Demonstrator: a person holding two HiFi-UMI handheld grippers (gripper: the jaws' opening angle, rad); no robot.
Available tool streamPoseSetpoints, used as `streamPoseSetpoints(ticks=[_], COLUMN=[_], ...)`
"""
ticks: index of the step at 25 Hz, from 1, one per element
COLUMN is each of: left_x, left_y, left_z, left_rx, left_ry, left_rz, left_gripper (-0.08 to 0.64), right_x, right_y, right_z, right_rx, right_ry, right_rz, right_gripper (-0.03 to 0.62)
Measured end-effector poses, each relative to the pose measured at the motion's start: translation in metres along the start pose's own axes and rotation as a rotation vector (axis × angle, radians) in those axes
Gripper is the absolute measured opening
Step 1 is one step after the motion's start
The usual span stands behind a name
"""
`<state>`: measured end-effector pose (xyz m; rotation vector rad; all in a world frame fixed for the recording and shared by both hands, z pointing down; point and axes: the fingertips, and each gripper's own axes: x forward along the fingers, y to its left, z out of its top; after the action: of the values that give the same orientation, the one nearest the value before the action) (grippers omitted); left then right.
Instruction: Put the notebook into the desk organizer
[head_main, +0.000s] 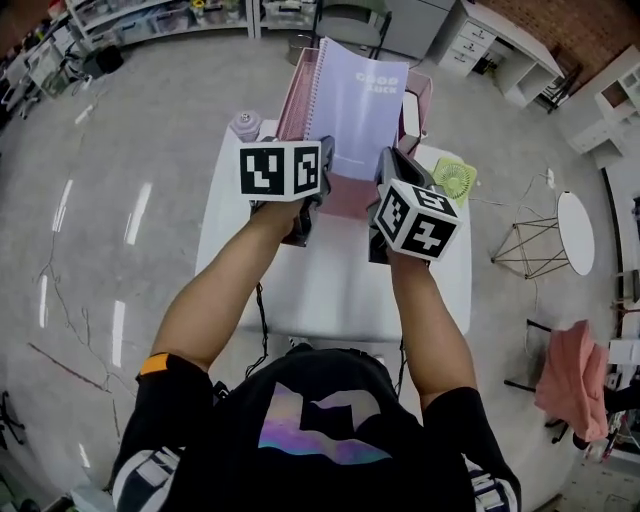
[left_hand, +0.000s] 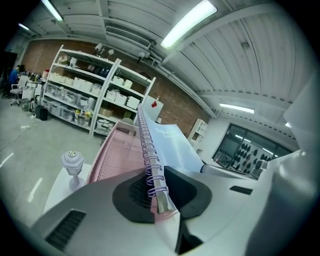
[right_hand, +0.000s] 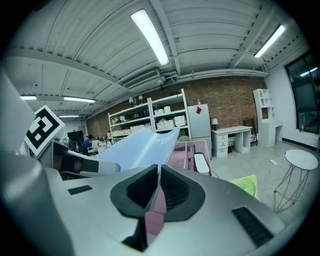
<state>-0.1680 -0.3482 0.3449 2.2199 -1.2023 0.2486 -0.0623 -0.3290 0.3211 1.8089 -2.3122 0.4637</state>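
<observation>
Notebook (head_main: 357, 100) pinched upright: left hand-held gripper (left_hand: 159, 197) (spiral edge (left_hand: 148, 150)), right hand-held gripper (right_hand: 156, 194).

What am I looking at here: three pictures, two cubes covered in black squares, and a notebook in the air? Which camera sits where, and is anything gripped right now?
There is no robot arm here. A person holds a two-jaw tool in each hand, and the patterned cubes are parts of those tools. The head view comes from a camera on the person's head that looks steeply down. The other two pictures come from cameras riding on each tool and looking along its jaws.

A white table carries a pink mesh desk organizer and a small green fan. The notebook is upright at the organizer; I cannot tell whether it sits in a slot yet.

Both tools hold it. The left gripper is closed on the spiral-bound edge, and the right gripper is closed on the opposite edge.
</observation>
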Motion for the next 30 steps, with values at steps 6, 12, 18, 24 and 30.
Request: streamPoseSetpoints(ticks=[6,12,18,24,30], left_x=[0.019,0.027,0.032,0.035,0.034], left_y=[0.012,0.021,0.031,0.039,0.045], left_z=[0.006,0.001,-0.008,-0.016,-0.016], left_rx=[0.042,0.106,0.184,0.28,0.354], left_ry=[0.012,0.03,0.046,0.079,0.091], left_rz=[0.052,0.105,0.165,0.251,0.338], left_gripper=[0.066,0.083,0.096,0.117,0.153], right_x=[0.023,0.038,0.048,0.053,0.052], right_y=[0.0,-0.002,-0.001,-0.008,-0.009], right_z=[0.002,-0.009,-0.017,-0.021,-0.019], right_rx=[-0.026,-0.035,-0.034,-0.033,-0.047], right_ry=[0.039,0.081,0.105,0.111,0.108], right_rz=[-0.047,-0.07,-0.087,-0.119,-0.129], right_gripper=[0.035,0.035,0.035,0.037,0.04])
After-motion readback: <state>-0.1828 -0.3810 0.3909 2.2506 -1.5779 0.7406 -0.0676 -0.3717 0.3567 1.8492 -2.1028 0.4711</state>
